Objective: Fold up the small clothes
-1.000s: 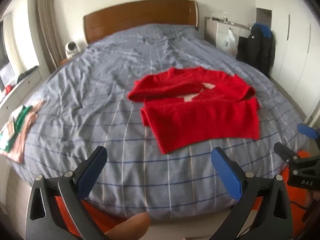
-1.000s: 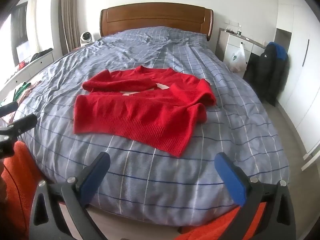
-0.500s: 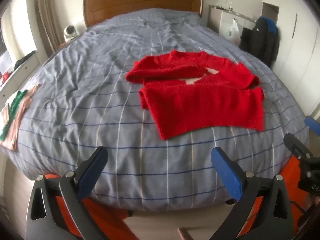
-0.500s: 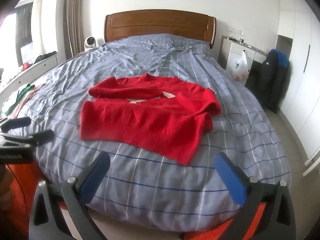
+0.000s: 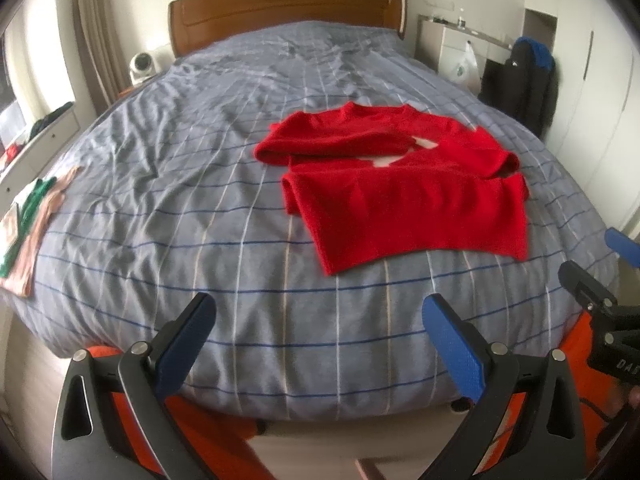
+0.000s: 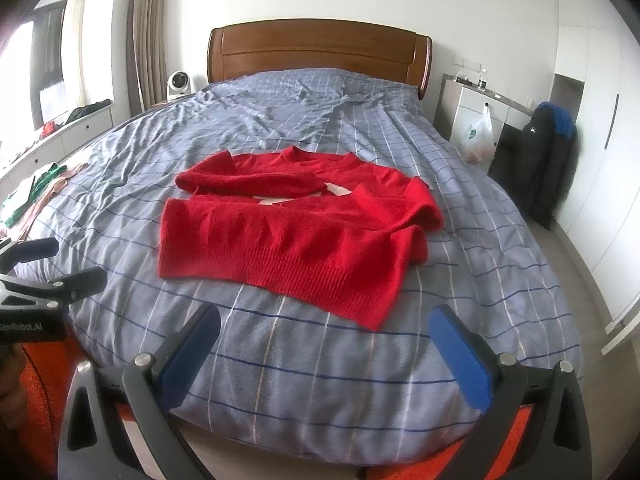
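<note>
A red knit sweater [image 5: 404,196] [image 6: 296,232] lies flat on the bed, both sleeves folded across its chest, a white patch showing between them. My left gripper [image 5: 320,340] hovers open at the foot of the bed, short of the sweater's hem, nothing between its blue pads. My right gripper [image 6: 324,348] is open too, also near the bed's foot edge, below the hem. Each gripper shows at the edge of the other's view.
The bed [image 6: 304,368] has a grey-blue checked cover and a wooden headboard [image 6: 316,52]. A folded pink and green garment [image 5: 28,216] lies at the left edge. A dark jacket [image 6: 548,160] and white cabinet [image 6: 476,108] stand right. Orange rug [image 6: 44,400] below.
Both grippers have risen and tilted, so the bed and headboard sit lower and fuller in view. The sweater has not moved. Both stay open.
</note>
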`<action>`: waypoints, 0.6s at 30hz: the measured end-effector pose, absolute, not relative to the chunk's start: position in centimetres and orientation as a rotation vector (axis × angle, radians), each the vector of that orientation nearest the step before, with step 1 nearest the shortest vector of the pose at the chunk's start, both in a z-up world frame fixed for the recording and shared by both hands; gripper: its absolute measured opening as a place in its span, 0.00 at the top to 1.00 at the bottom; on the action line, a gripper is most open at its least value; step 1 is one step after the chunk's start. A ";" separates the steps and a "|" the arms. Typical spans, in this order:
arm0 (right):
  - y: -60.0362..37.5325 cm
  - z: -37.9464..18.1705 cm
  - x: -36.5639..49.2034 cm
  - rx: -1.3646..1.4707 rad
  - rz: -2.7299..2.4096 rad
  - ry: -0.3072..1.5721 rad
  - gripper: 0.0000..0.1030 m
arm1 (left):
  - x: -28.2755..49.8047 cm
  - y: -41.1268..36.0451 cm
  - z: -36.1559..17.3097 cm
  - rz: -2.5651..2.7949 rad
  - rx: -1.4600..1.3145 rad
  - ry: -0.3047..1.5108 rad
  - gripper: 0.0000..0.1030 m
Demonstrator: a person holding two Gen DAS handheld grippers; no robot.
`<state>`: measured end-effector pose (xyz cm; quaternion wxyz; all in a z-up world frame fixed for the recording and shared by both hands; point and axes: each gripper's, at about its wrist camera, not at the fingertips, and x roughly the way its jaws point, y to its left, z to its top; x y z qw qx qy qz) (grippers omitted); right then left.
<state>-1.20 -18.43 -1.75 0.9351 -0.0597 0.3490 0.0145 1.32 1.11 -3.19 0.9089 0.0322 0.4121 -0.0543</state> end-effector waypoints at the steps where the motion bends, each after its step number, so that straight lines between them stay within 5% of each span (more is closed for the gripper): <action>1: -18.4 -1.8 -1.2 -0.123 0.029 0.714 0.00 | 1.2 1.0 -3.2 -0.109 0.071 0.846 0.00; 18: -18.8 -1.8 -1.1 -0.120 -0.029 0.714 0.00 | 0.5 0.7 -3.0 -0.085 0.109 0.816 0.00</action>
